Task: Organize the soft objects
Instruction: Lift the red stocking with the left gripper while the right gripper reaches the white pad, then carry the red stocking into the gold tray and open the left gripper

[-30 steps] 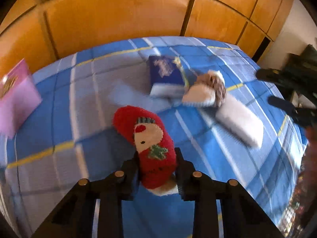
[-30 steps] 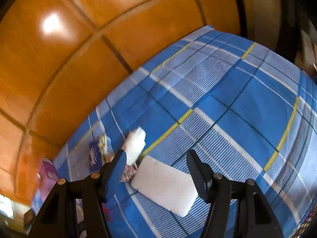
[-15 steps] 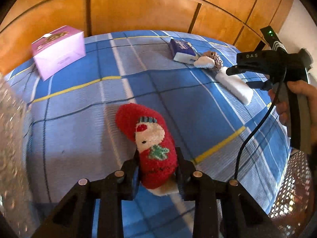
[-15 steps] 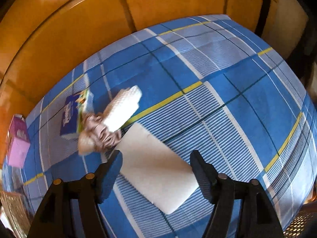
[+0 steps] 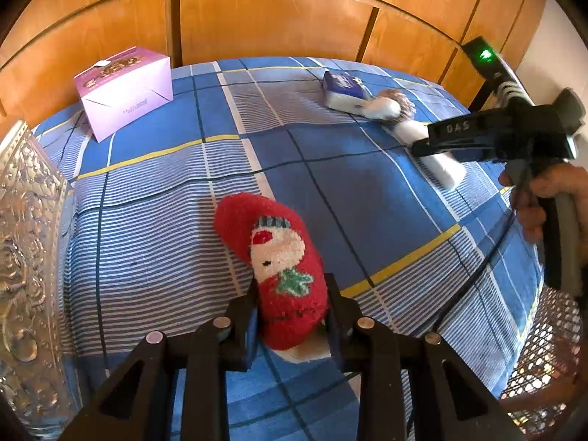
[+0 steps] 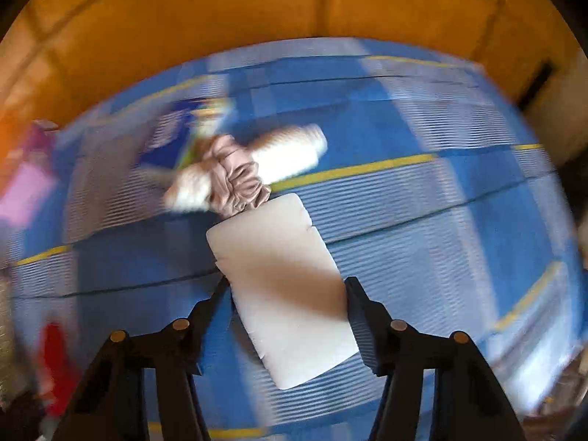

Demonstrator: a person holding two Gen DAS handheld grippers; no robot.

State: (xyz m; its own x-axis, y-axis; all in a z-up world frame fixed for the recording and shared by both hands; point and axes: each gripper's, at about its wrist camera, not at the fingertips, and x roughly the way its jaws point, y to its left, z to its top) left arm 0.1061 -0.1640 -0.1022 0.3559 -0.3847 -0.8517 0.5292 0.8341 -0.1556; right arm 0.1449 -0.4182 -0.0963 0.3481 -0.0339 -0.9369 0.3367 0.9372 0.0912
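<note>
My left gripper (image 5: pixel 290 305) is shut on a red Christmas sock (image 5: pixel 279 261) with a white snowman face, held above the blue plaid bedspread (image 5: pixel 147 239). My right gripper (image 6: pixel 286 294) is open, its fingers on either side of a white rectangular pad (image 6: pixel 283 279) that lies on the bedspread. The right gripper also shows in the left wrist view (image 5: pixel 437 147), over the same white pad (image 5: pixel 444 169). Beyond the pad lie a beige scrunchie (image 6: pixel 235 180), a white fluffy sock (image 6: pixel 290 154) and a blue tissue pack (image 5: pixel 343 90).
A pink box (image 5: pixel 125 92) stands at the far left of the bed, by the wooden wardrobe doors (image 5: pixel 275 14). A shiny silver embossed container (image 5: pixel 25 257) stands close at the left edge. A mesh basket (image 5: pixel 544 360) is at the lower right.
My left gripper has drawn back from the pile with the red sock. My right gripper has moved down and in over the white pad, which now sits between its fingers.
</note>
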